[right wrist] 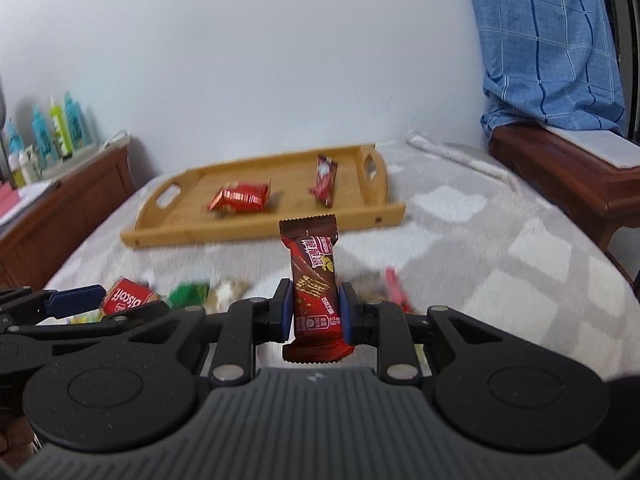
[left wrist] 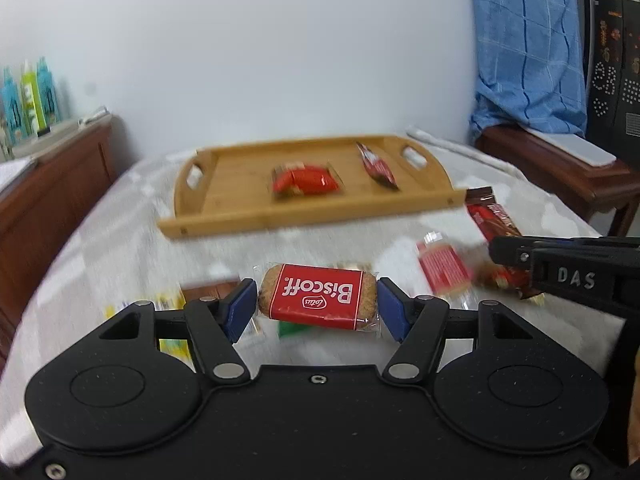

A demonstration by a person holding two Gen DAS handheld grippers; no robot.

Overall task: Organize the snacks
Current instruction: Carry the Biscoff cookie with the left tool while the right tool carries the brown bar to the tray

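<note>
A: Bamboo, that tray (left wrist: 248, 216) lying ahead of both grippers on the pale blanket (left wrist: 120, 216), with its long side running across the view and its near rail facing us.

B: And what is it carrying?

A: Two red wrappers are resting on its floor: a crumpled red pack (left wrist: 304, 182) near the middle and a slim red sachet (left wrist: 378, 168) towards its right handle.

B: Which hand is standing nearer?

A: I am judging them about level; in the right wrist view the tray is sitting ahead and to the left, and in the left wrist view it is sitting almost straight ahead.

B: What is the left gripper (left wrist: 316, 304) doing?

A: Its blue pads are pressing on the two ends of a Biscoff biscuit (left wrist: 318, 295), so its jaws are standing about half apart, and the biscuit's long axis is lying crosswise, parallel with the tray's near rail.

B: And the right gripper (right wrist: 314, 308)?

A: Its jaws are standing narrow, clamping a brown chocolate wafer bar (right wrist: 314, 280) by its flat faces, with the bar pointing upward and forward between the fingers.

B: Anything left behind?

A: Loose snacks (left wrist: 442, 270) are lying blurred on the blanket below the grippers, so I am judging the sorting partway done.
</note>
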